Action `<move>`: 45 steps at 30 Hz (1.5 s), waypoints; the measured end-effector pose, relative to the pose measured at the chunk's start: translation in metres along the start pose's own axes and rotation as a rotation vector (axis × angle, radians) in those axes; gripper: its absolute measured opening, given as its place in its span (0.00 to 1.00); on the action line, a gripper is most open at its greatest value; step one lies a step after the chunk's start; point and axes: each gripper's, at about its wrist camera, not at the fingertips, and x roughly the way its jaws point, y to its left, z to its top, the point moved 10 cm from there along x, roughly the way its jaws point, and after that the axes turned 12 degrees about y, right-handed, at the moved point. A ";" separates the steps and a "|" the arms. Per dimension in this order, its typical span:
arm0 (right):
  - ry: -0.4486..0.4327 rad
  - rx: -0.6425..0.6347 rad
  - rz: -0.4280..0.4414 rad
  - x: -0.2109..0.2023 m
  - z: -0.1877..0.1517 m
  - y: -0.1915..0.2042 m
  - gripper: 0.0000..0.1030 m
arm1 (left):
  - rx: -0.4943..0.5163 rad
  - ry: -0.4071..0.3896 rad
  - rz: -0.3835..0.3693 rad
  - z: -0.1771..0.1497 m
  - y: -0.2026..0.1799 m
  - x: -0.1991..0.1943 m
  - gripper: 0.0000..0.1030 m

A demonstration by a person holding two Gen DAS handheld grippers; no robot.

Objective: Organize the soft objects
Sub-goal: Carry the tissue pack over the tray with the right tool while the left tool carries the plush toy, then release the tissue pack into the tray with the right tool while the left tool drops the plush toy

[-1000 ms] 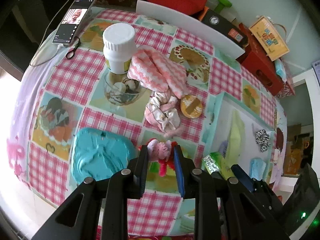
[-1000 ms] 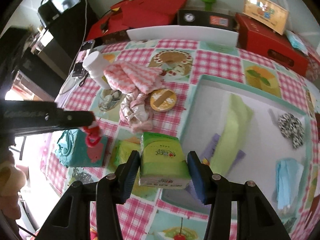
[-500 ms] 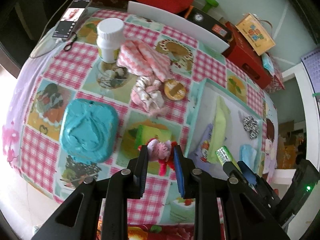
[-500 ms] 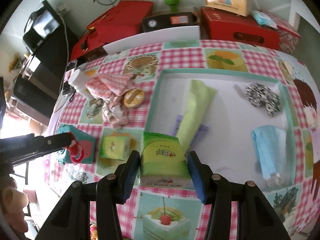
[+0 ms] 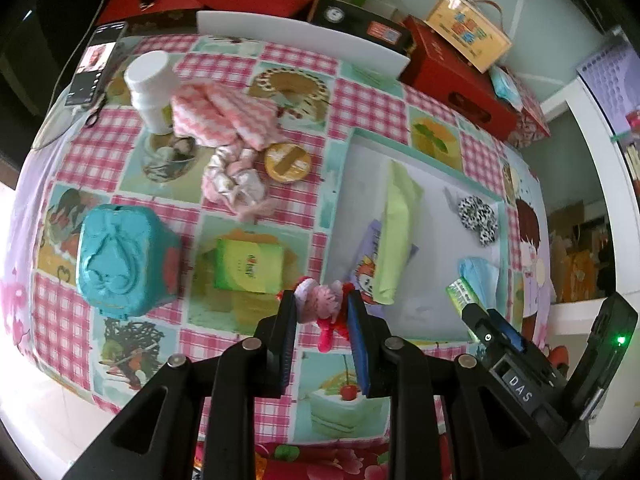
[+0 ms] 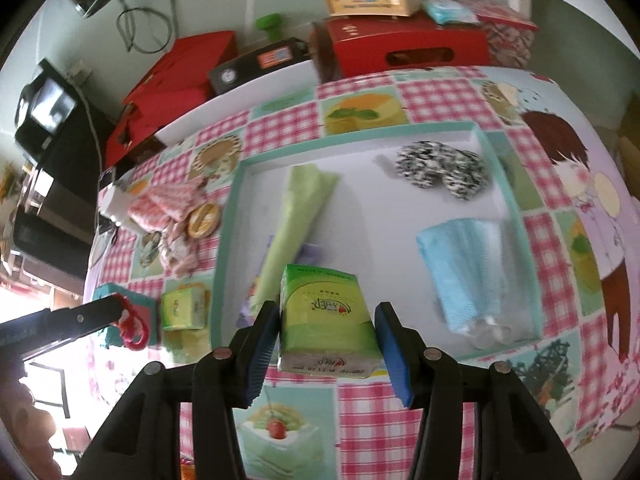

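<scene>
My left gripper is shut on a small pink and red plush charm, held above the tablecloth just left of the white tray with a teal rim. My right gripper is shut on a green tissue pack, held over the front edge of the tray. In the tray lie a long light-green pack, a black-and-white scrunchie and a blue pack of masks. On the cloth sit a second green tissue pack, a satin scrunchie and a pink checked cloth.
A teal embossed box, a white bottle and a round gold tin stand on the left half of the table. A phone lies at the far left corner. Red boxes line the back edge.
Both grippers have carried their loads to the right, from over the middle of the cloth toward the tray. The right gripper has rolled and now hangs over the tray's front edge.
</scene>
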 end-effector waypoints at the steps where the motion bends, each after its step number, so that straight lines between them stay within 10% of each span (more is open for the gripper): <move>1: -0.003 0.012 0.000 -0.001 0.000 -0.006 0.51 | 0.009 0.004 0.005 0.000 -0.004 0.002 0.25; 25: -0.003 0.150 0.004 0.007 -0.008 -0.077 0.51 | 0.259 0.110 0.088 -0.008 -0.097 0.064 0.25; 45: 0.014 0.145 0.008 0.023 0.003 -0.081 0.51 | 0.269 0.157 0.124 0.003 -0.109 0.098 0.26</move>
